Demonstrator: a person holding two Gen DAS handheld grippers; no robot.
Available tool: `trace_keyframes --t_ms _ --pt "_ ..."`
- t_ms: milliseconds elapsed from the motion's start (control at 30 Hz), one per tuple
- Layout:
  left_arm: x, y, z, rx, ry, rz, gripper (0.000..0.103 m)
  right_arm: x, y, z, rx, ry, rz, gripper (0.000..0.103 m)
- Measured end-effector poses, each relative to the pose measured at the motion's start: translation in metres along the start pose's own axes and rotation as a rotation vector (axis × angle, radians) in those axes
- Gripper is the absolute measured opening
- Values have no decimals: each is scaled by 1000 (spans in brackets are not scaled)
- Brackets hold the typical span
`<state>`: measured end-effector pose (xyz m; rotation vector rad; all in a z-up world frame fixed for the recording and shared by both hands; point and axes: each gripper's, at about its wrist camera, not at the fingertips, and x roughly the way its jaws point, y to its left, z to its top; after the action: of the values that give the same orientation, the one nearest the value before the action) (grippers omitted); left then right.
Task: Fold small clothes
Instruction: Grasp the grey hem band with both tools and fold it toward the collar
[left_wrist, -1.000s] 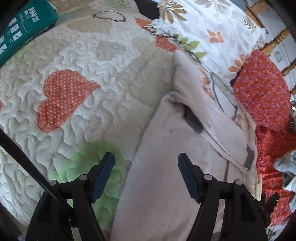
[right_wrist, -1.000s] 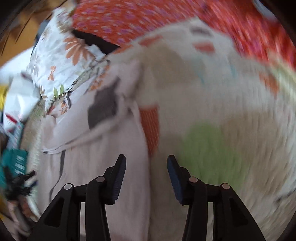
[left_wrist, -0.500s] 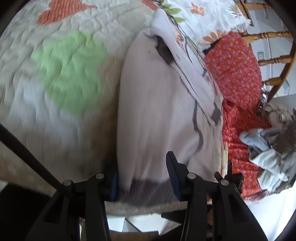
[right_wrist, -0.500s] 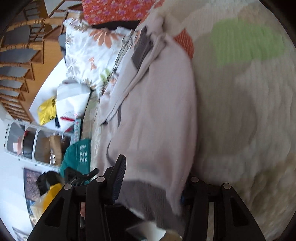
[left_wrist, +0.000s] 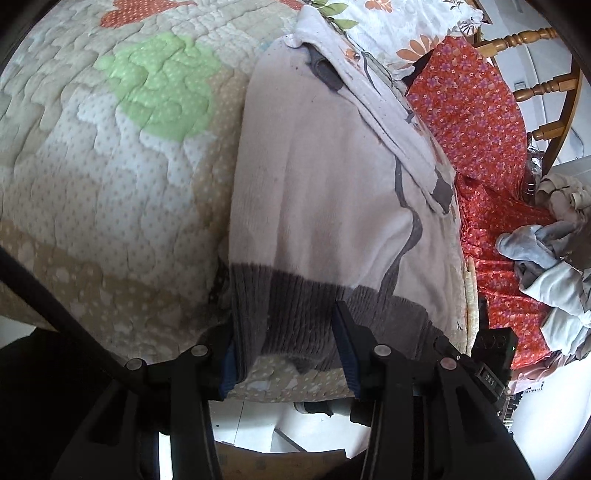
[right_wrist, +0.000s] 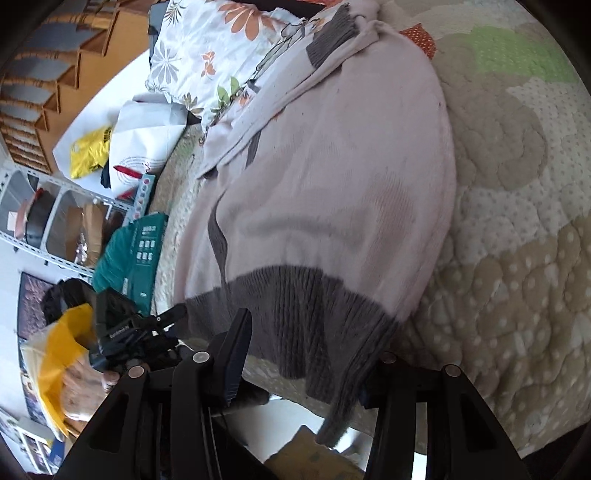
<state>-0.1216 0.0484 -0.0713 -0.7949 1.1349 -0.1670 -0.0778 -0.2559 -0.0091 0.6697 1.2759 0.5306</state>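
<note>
Our sweater (left_wrist: 325, 192) lies flat on the quilt (left_wrist: 110, 177), its grey hem (right_wrist: 303, 306) at the bed's edge. Our left gripper (left_wrist: 288, 354) and right gripper (right_wrist: 306, 369) each straddle a hem corner, jaws wide, not clamped.

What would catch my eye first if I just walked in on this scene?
Probably the pale pink sweater with its grey ribbed hem, spread along the edge of a quilt patched with green and orange shapes. Both tools, left tool and right tool, straddle that hem, fingers apart. Beyond it lie a flowered pillow and bright red fabric.
</note>
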Motion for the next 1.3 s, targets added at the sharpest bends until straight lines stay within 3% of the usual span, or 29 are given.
trace_keyframes --t_ms 133,200,233,267,300,400,600,800,900,1167,1300 --pt "1 3 -4 -9 -2 0 44 0 1 -9 -16 -8 -27 51" --pt "-1 5 -2 -22 -23 11 43 1 3 -9 -25 -18 -52 45" --pt "-2 6 -1 -34 -35 21 29 2 4 -7 -27 -22 -67 40" --pt "-4 9 1 -45 -46 40 13 3 3 -6 -19 -29 -93 26" --pt "-7 10 2 -55 -56 58 11 3 1 -5 -9 -30 -109 11" --pt "-24 6 5 -57 -128 81 9 -1 -4 -2 25 -39 -106 10" --pt "-69 -22 -25 34 -232 87 7 -45 19 -18 -69 -89 -105 8" --pt "-95 -28 -69 42 -268 42 4 -82 20 -60 -106 -76 -99 8" --pt "-90 -25 -74 36 -261 62 4 -84 13 -71 -104 -58 -100 8" --pt "-99 -30 -37 -3 -306 43 4 -84 40 -48 -170 -68 -84 8" --pt "-101 -48 18 2 -348 58 4 -81 58 -2 -208 -99 -88 8"
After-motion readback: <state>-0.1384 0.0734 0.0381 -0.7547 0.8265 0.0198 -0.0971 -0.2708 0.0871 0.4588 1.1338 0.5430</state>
